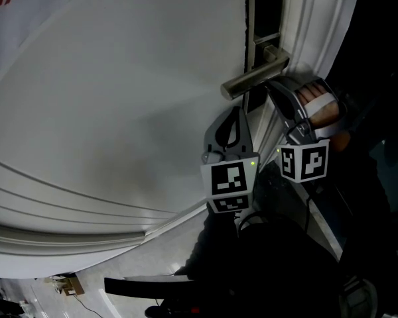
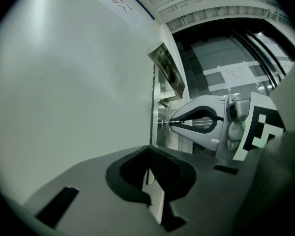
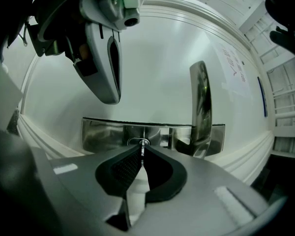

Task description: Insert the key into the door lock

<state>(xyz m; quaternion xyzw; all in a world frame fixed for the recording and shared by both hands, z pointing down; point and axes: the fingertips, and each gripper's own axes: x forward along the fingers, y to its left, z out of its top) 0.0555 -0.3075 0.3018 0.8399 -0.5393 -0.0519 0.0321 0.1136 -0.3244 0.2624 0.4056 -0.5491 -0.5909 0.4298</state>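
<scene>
A steel lock plate (image 3: 103,134) sits on the white door (image 1: 119,98), with its lever handle (image 3: 200,102) to the right of the keyhole (image 3: 139,141). My right gripper (image 3: 142,154) is shut on a small metal key (image 3: 143,148), whose tip is at the keyhole. From the left gripper view, the right gripper (image 2: 171,122) holds the key (image 2: 165,123) against the plate (image 2: 161,113) below the handle (image 2: 167,70). My left gripper (image 2: 150,151) is shut on nothing and hangs beside the door, apart from the lock. In the head view the left gripper (image 1: 237,110) is below the handle (image 1: 255,78).
A person's hand (image 1: 318,105) holds the right gripper near the door's edge. Raised mouldings (image 1: 86,211) run across the door below the grippers. Dark glass panels (image 2: 226,68) lie beyond the door's edge. Floor with a small object (image 1: 69,285) shows at the bottom left.
</scene>
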